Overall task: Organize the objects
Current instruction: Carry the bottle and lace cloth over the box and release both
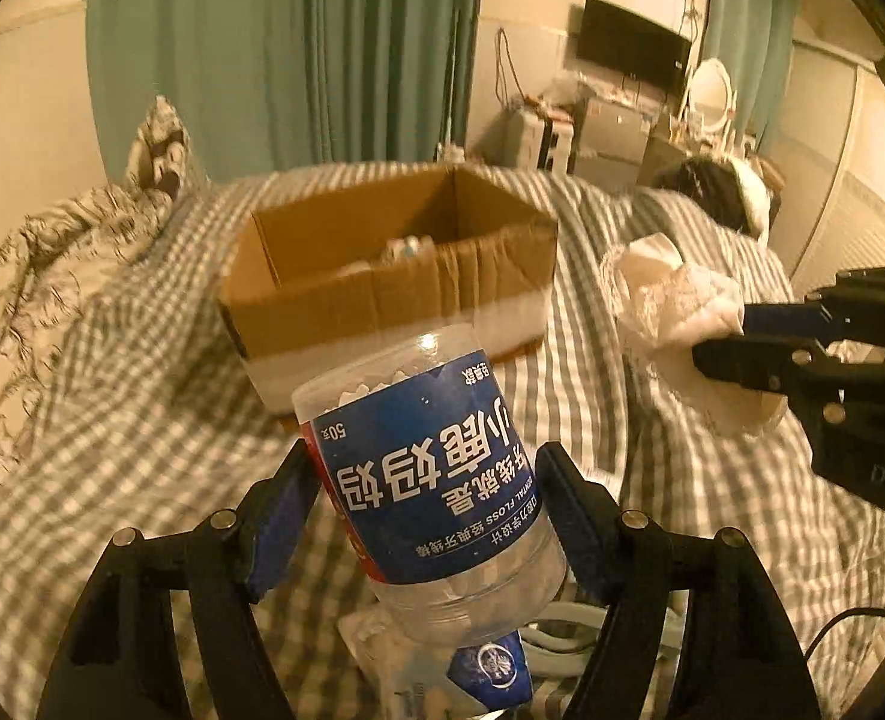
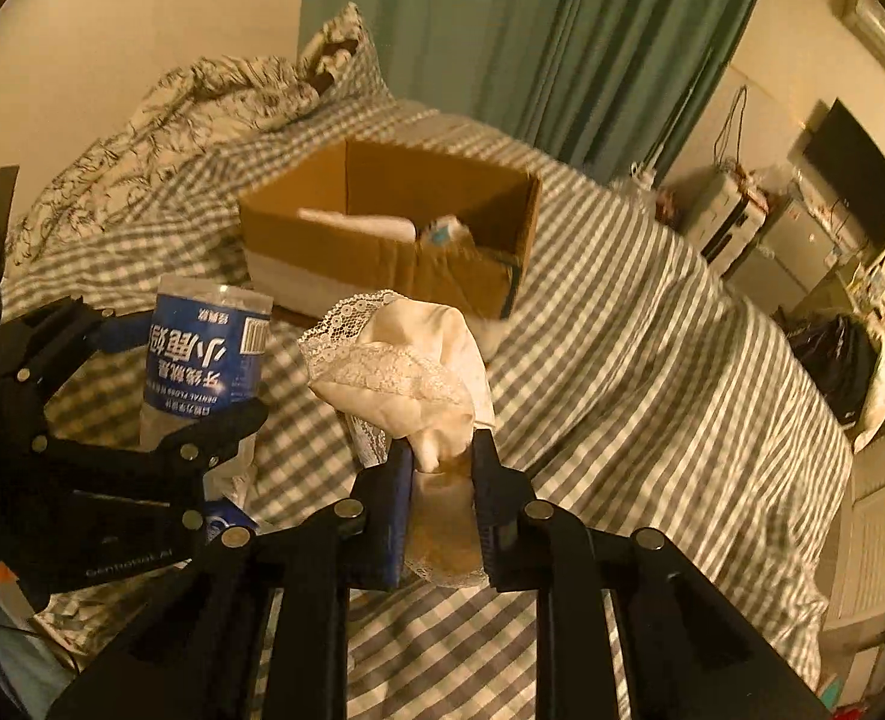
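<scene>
My left gripper (image 1: 424,516) is clamping the floss jar (image 1: 436,480), and my right gripper (image 2: 442,468) is pinching the lace cloth (image 2: 406,360). The jar is sitting tilted, so it may be slipping before reaching the cardboard box (image 1: 394,276) in the bed's middle.

Left gripper (image 1: 427,498) clamps floss jar (image 1: 436,474); cardboard box (image 1: 394,276) beyond.

Light: dim, warm yellow-orange cast in both views; source not in frame.
Glare: small white highlight on the clear floss jar (image 1: 436,474) near its upper rim.
Shadows: soft, dark patches under the cardboard box (image 1: 394,264) and along folds of the striped bed cover (image 2: 652,360).
Blur: box edges and stripes smeared in both views; jar label text sharp in left view.
Distortion: strong fisheye, curtain (image 1: 322,48) and walls bow outward; black circular vignette at corners.
Noise: grainy dark areas, tool bodies nearly solid black.
</scene>
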Demonstrator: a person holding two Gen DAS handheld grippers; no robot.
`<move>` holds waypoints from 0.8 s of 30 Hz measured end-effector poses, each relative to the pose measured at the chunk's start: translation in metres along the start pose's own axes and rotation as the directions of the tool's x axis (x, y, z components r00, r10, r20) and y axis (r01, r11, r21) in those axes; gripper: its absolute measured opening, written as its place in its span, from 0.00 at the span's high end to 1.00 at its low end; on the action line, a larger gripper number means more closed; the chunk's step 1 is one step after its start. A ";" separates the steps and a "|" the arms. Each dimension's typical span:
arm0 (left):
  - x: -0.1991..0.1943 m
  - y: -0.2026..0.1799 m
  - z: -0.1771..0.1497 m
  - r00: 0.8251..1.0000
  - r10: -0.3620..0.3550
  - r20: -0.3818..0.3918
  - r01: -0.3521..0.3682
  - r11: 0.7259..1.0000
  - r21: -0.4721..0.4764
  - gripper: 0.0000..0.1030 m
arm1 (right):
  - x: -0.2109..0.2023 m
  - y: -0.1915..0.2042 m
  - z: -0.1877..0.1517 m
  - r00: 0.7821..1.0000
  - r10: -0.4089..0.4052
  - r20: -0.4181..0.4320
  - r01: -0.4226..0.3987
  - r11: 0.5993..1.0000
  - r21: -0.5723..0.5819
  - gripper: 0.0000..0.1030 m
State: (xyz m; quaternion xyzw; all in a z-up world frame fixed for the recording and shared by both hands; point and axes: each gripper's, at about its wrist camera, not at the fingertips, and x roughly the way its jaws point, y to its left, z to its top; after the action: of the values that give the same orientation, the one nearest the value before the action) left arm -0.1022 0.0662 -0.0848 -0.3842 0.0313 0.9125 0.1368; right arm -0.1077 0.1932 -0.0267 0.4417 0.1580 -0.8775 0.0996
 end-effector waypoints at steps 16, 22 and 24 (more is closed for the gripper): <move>-0.009 0.040 0.111 0.987 0.034 0.155 -0.033 0.999 -0.011 0.27 | -0.020 -0.022 0.093 0.983 0.020 0.185 -0.034 0.997 0.068 0.83; 0.015 0.052 0.146 0.985 0.060 0.164 -0.059 0.998 -0.013 0.28 | 0.007 -0.039 0.132 0.977 0.044 0.209 -0.068 0.992 0.111 0.83; 0.023 0.053 0.152 0.984 0.069 0.163 -0.068 0.998 -0.009 0.28 | 0.019 -0.043 0.142 0.976 0.053 0.210 -0.080 0.990 0.119 0.83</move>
State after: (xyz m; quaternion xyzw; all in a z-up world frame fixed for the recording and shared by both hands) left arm -0.2377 0.0451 0.0034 -0.3071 0.0315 0.9451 0.1068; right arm -0.2379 0.1809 0.0454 0.3589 0.0759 -0.9230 0.1167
